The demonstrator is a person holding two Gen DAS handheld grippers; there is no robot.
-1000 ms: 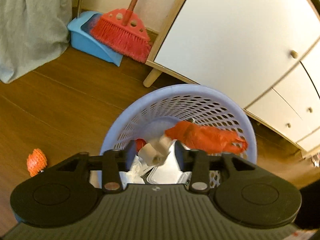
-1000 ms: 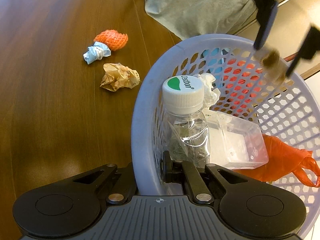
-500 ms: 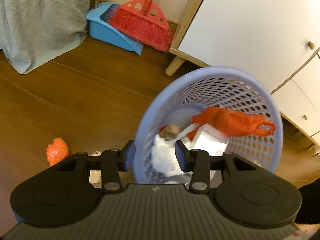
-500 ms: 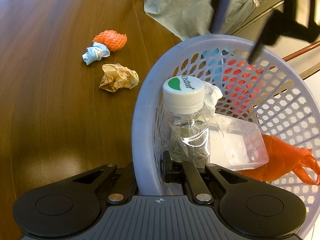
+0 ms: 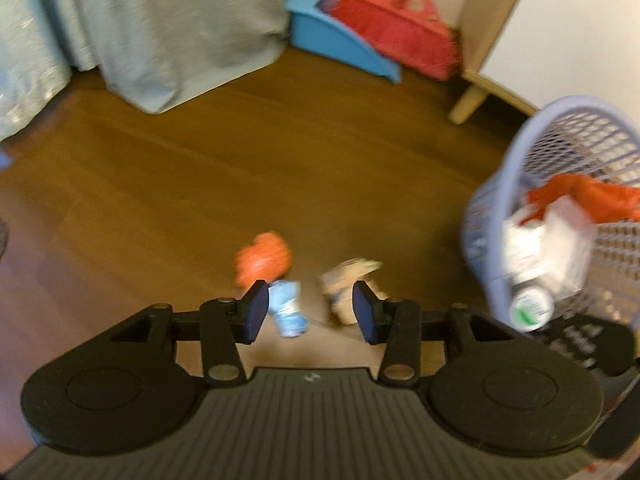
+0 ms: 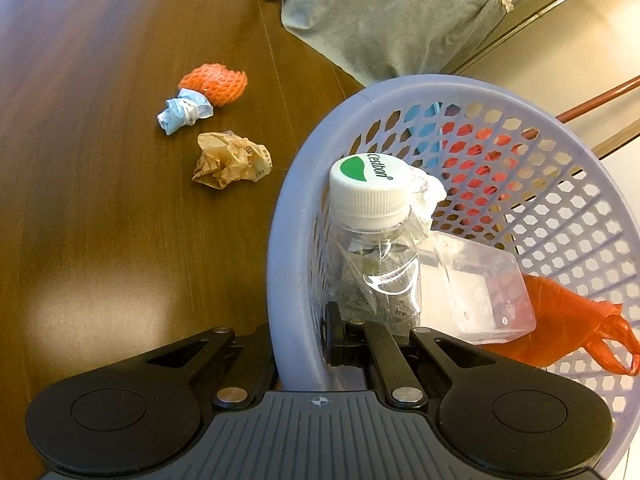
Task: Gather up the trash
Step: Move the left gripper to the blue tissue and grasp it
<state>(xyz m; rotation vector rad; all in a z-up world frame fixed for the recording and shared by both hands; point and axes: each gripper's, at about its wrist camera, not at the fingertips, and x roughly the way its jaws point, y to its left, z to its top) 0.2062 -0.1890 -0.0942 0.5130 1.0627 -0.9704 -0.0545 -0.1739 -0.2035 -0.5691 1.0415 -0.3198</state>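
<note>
My right gripper [image 6: 304, 340] is shut on the rim of the lavender mesh basket [image 6: 288, 216], one finger inside and one outside. In the basket lie a clear bottle with a white cap [image 6: 372, 240], a clear plastic box [image 6: 480, 292] and an orange bag [image 6: 568, 328]. On the wood floor left of the basket lie an orange net wad [image 6: 214, 82], a blue crumpled wad [image 6: 182, 114] and a tan crumpled paper [image 6: 230, 160]. My left gripper [image 5: 310, 312] is open and empty above the blue wad [image 5: 288, 308] and the tan paper [image 5: 348, 284], with the orange wad [image 5: 264, 258] just beyond.
A blue dustpan [image 5: 340, 44] and a red broom [image 5: 400, 36] lean by a white cabinet leg [image 5: 470, 98] at the back. Grey-green cloth [image 5: 160, 28] hangs to the floor at the back left. The basket [image 5: 520, 184] sits at the right edge of the left wrist view.
My left gripper dropped the tan roll into the basket, then swung left and away from it; it now hangs open over the wads on the floor. The right gripper and basket stayed put.
</note>
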